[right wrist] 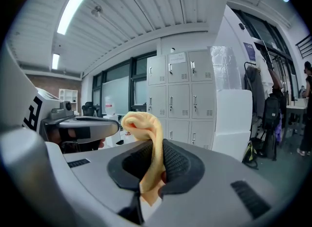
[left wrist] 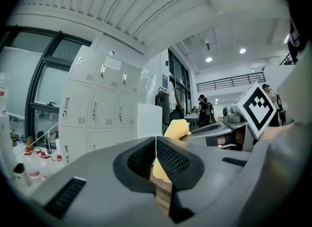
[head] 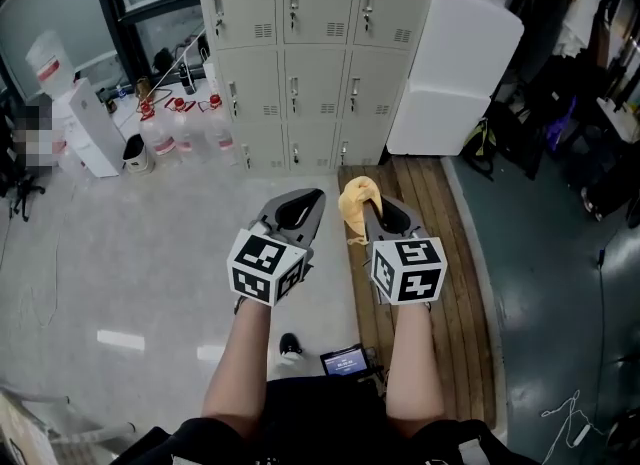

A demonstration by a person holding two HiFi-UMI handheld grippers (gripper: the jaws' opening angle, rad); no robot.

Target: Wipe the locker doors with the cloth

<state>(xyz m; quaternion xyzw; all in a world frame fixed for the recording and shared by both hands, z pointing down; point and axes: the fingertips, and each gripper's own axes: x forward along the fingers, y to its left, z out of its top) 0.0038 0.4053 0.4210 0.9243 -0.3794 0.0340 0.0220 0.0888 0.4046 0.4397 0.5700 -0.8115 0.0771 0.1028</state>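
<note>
Pale workshop floor (head: 120,253), lockers (head: 300,53) ahead | yellow cloth (head: 357,205) juts lengthwise toward them, pinched in right gripper (right wrist: 158,145) | left gripper (left wrist: 156,139) closed, empty.

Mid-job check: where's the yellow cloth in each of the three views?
Head view: cloth at centre, sticking up from the right gripper.
Left gripper view: cloth right of centre, beyond the shut left gripper.
Right gripper view: cloth at centre, clamped between the jaws.
Shared landmark: the lockers behind it.
</note>
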